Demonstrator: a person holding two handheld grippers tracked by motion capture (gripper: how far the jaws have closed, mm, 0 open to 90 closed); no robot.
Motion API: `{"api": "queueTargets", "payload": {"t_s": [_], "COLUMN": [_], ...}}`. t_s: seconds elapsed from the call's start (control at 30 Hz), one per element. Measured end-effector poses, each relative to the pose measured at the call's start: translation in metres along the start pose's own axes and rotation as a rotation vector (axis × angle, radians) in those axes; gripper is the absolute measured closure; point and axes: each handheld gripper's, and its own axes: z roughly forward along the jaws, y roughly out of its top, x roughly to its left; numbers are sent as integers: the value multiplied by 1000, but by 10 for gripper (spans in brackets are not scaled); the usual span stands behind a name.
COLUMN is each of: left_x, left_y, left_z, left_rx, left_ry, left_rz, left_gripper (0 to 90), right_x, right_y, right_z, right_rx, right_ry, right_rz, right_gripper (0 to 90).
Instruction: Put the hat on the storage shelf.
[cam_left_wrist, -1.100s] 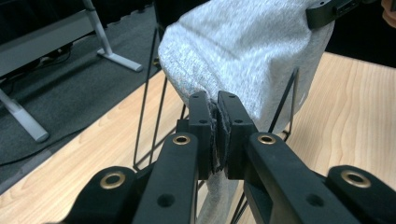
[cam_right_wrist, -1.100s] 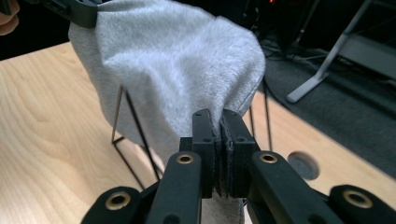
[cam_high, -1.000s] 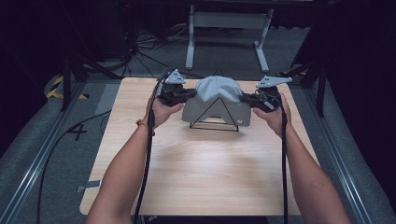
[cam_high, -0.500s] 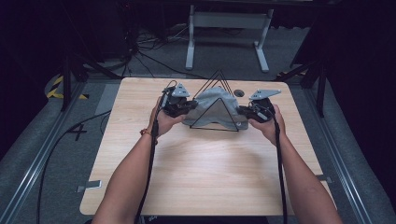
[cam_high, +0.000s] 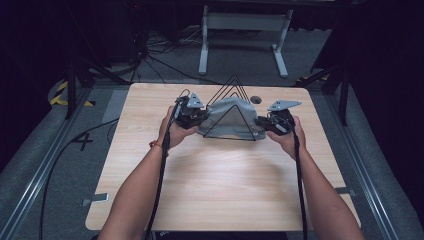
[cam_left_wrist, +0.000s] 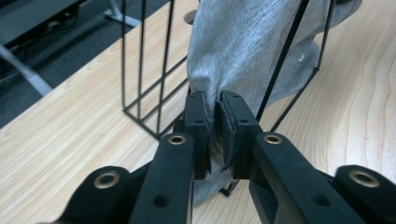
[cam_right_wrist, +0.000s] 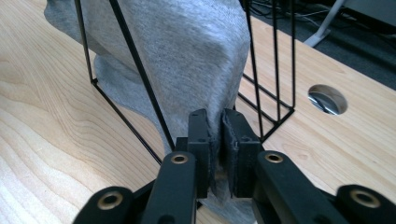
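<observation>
Grey cloth (cam_high: 231, 117) is draped over the black wire rack (cam_high: 235, 90), which stands near the far edge of the table (cam_high: 210, 185); part of the cloth's lower edge lies on the wood. My left tool (cam_high: 196, 116) is clamped on the cloth's left end, fabric pinched between its pads (cam_left_wrist: 201, 126). My right tool (cam_high: 266, 125) grips the right end the same way, though its jaws have just been easing open slightly; cloth is between the pads (cam_right_wrist: 236, 140). The rack's triangular wires cross the cloth's front face. A round hole (cam_right_wrist: 328, 99) in the tabletop sits just beyond the rack.
</observation>
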Motion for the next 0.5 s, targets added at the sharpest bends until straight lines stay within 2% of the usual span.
{"api": "queueTargets", "payload": {"t_s": [0.1,0.17,0.23,0.33,0.4,0.5], "left_x": [0,1,1,0,-1,-5], "left_y": [-1,-4,-5,-8,-10,-14], "left_z": [-4,-14,-17,-30,-33,-46], "left_rx": [0,2,11,19,14,21], "left_ry": [5,14,8,18,19,23], "left_rz": [-1,3,1,30,32,54], "left_gripper": [805,798,798,790,783,752], "right_x": [0,0,0,3,4,6], "right_y": [0,0,0,2,3,2], "right_z": [-4,-14,-16,-27,-28,-36], "right_rx": [-7,-20,-21,-22,-24,-22], "right_ry": [-4,-10,-11,-18,-19,-20], "right_rz": [-1,2,-2,-31,-32,-47], "right_gripper": [819,787,790,786,784,772]}}
